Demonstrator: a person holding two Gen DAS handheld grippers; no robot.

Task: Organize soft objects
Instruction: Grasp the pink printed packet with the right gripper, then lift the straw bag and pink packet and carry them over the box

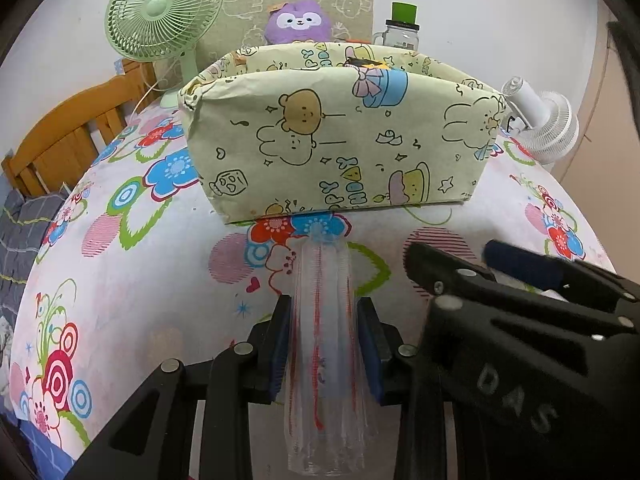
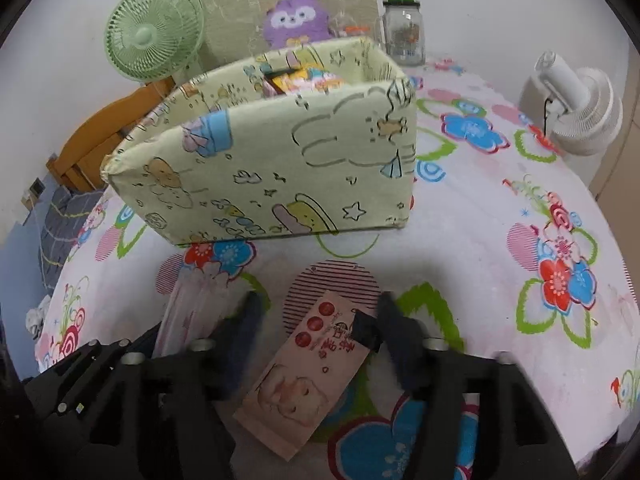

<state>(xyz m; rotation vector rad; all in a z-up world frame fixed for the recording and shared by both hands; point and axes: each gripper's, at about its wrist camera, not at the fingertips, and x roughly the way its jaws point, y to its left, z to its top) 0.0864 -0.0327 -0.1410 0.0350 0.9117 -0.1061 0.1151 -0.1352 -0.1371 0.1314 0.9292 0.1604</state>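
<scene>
A pale green cartoon-print fabric bin (image 1: 340, 136) stands on the flowered tablecloth; it shows in the right wrist view (image 2: 280, 168) too, with some items inside. My left gripper (image 1: 324, 308) is shut on a clear plastic packet with red print (image 1: 320, 320), just in front of the bin. My right gripper (image 2: 320, 308) is open, its fingers on either side of a flat pink packet with a bear picture (image 2: 304, 368) lying on the cloth. The right gripper also shows at the right of the left wrist view (image 1: 520, 320).
A green fan (image 1: 164, 12) stands back left, a purple plush (image 1: 298, 20) and a glass jar with green lid (image 1: 402, 28) behind the bin, a white fan (image 1: 548, 124) at the right. A wooden chair (image 1: 68, 128) is beyond the left table edge.
</scene>
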